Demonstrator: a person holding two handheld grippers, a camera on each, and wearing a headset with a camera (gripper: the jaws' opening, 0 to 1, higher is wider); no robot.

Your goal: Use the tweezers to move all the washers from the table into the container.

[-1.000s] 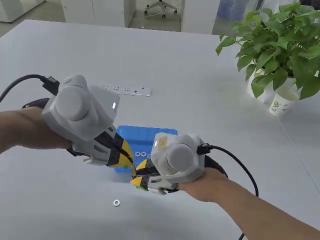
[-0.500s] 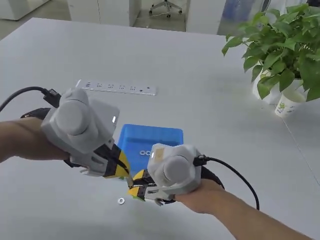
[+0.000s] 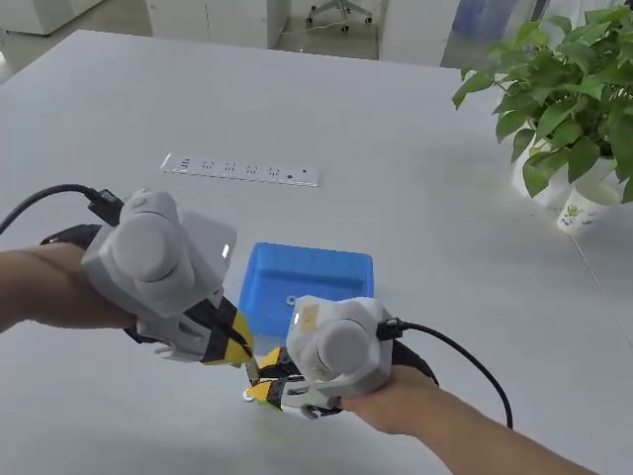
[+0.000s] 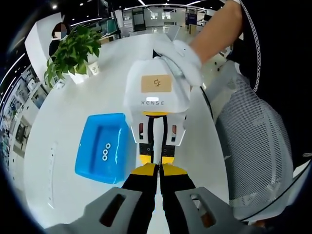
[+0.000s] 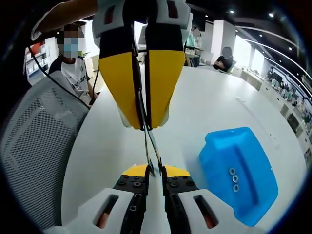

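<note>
The blue container (image 3: 341,269) sits on the white table, with three washers (image 4: 105,151) lying inside it (image 5: 234,178). My left gripper (image 3: 240,351) and right gripper (image 3: 259,388) meet tip to tip just in front of its near edge. The left gripper (image 5: 145,119) is shut on the thin metal tweezers (image 5: 146,134). Their legs run down to the right gripper (image 5: 156,171), whose yellow pads are closed on the tweezer tips. From the left gripper (image 4: 158,170) I see the right gripper (image 4: 156,156) facing it. The table under the tips is hidden.
A white power strip (image 3: 240,170) lies farther back on the table. A potted plant (image 3: 569,89) and a paper cup (image 3: 574,213) stand at the right. A mesh chair (image 5: 34,146) and a seated person (image 5: 73,63) are off the near edge.
Both grippers have moved with the tweezers from over the container toward the near edge. The loose washer that lay on the table below them is now covered by the gripper tips.
</note>
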